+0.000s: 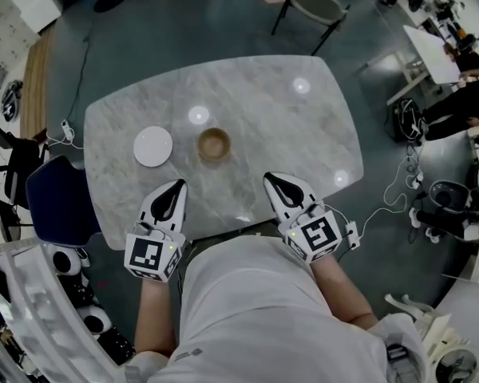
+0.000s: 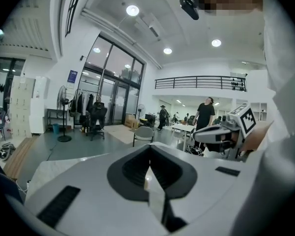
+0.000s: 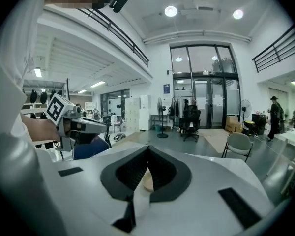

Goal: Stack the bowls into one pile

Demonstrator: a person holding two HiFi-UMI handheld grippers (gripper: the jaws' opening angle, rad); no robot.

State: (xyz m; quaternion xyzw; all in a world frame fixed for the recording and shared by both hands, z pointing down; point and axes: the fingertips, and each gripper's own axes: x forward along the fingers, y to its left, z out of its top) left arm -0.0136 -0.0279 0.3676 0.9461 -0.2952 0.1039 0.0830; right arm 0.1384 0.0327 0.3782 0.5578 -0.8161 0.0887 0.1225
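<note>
On the marble table (image 1: 271, 110) a white bowl (image 1: 153, 146) sits left of centre, and a wooden bowl (image 1: 214, 144) stands just to its right; the two are apart. My left gripper (image 1: 179, 184) hovers over the near edge, below and slightly right of the white bowl, jaws closed to a point with nothing in them. My right gripper (image 1: 270, 179) is level with it, to the near right of the wooden bowl, also shut and empty. In the right gripper view a sliver of the wooden bowl (image 3: 147, 181) shows behind the closed jaws (image 3: 147, 149). The left gripper view shows closed jaws (image 2: 150, 149).
A blue chair (image 1: 56, 198) stands at the table's left side and a grey chair (image 1: 315, 6) beyond its far edge. Cables (image 1: 387, 198) trail on the floor at right. The person's torso (image 1: 263, 309) presses close to the near edge.
</note>
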